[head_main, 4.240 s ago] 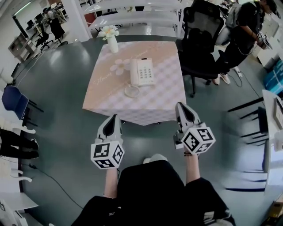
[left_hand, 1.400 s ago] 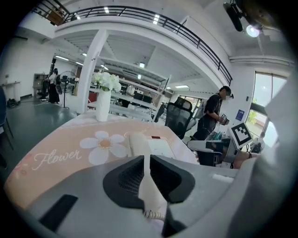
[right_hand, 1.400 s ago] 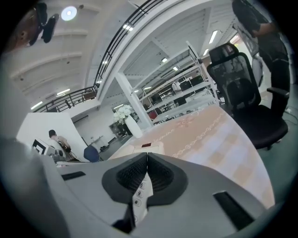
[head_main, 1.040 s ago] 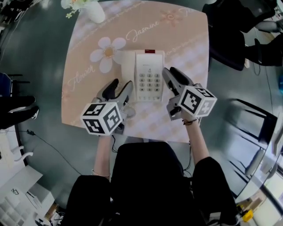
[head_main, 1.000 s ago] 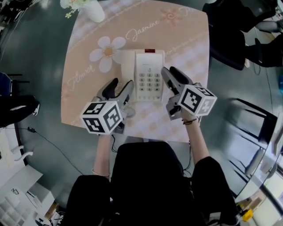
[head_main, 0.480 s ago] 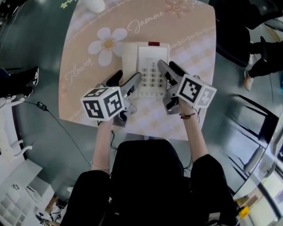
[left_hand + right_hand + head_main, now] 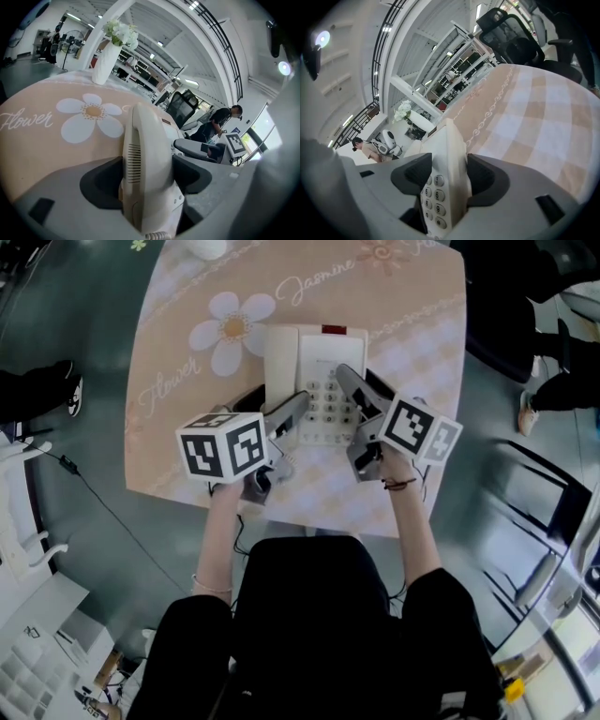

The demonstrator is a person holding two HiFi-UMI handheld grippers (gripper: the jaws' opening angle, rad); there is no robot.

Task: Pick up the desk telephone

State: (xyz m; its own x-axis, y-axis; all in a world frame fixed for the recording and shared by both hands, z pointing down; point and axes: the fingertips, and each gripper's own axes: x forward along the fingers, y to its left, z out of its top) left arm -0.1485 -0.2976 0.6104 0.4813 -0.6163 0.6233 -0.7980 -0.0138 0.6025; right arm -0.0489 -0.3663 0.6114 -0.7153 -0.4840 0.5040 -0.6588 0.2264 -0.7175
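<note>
One cream desk telephone (image 7: 317,381) lies flat on the desk (image 7: 178,460), directly ahead of both grippers and partly between their jaws. Its handset (image 7: 146,168) rests in the cradle on the side nearer the left gripper (image 7: 272,401). That gripper's jaws are spread wide, one on each side of the handset's near end. The coiled cord (image 7: 157,236) shows just below those jaws.

The right gripper (image 7: 356,381) straddles the telephone's other side. The edge of the body by the keypad (image 7: 431,197) stands between its jaws, which are closing on it, and the number keys lie just inside its left jaw. Both grippers tilt down onto the telephone, their marker cubes toward the person.

Beyond the left gripper, a white daisy print (image 7: 230,329) and the word "Flower" mark the peach checked cloth. Farther off on the desk stands a white vase of white flowers (image 7: 110,51). Beyond the right gripper, past the desk's far edge, is a black office chair (image 7: 513,37).
</note>
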